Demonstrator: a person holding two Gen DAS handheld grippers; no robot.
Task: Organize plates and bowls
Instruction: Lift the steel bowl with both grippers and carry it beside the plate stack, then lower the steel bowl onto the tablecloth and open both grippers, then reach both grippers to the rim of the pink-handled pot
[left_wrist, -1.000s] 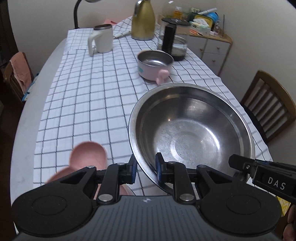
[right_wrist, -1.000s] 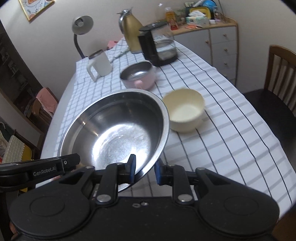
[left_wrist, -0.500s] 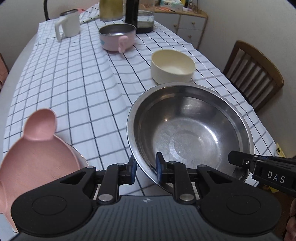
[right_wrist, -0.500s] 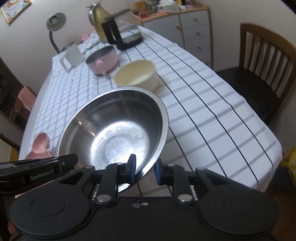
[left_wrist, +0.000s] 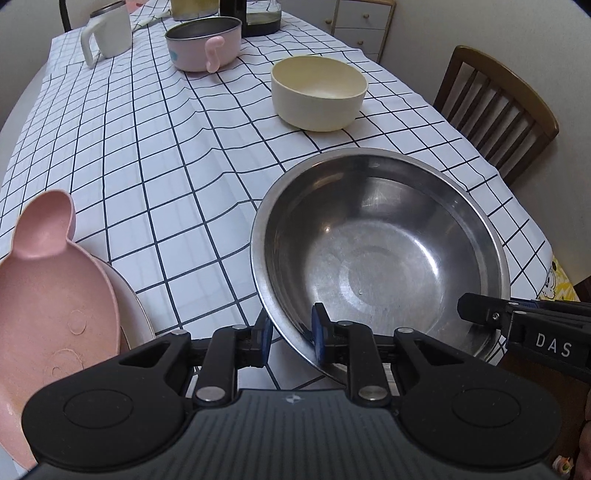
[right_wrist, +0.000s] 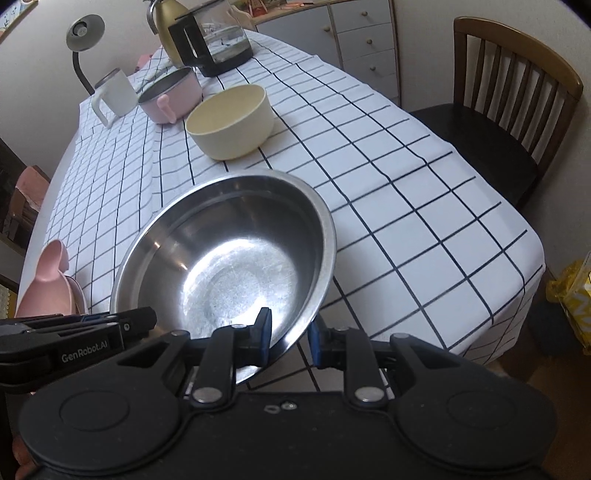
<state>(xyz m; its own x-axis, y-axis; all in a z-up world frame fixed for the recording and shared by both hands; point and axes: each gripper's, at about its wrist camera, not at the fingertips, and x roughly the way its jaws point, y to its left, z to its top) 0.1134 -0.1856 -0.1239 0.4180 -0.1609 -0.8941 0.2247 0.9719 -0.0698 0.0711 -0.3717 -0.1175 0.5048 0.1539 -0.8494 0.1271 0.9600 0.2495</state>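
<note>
Left gripper and right gripper both clamp the steel bowl's near rim

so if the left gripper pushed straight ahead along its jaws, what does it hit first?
Nothing new: the left gripper already has its jaws closed on the near rim of the steel bowl. Past the bowl, the cream bowl looks roughly in line, though depth is unclear.

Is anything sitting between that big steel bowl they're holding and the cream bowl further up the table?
Nothing visible. Both tongs, left and right, pinch the large stainless steel bowl's near rim, and only bare checked tablecloth lies before the round cream bowl.
</note>
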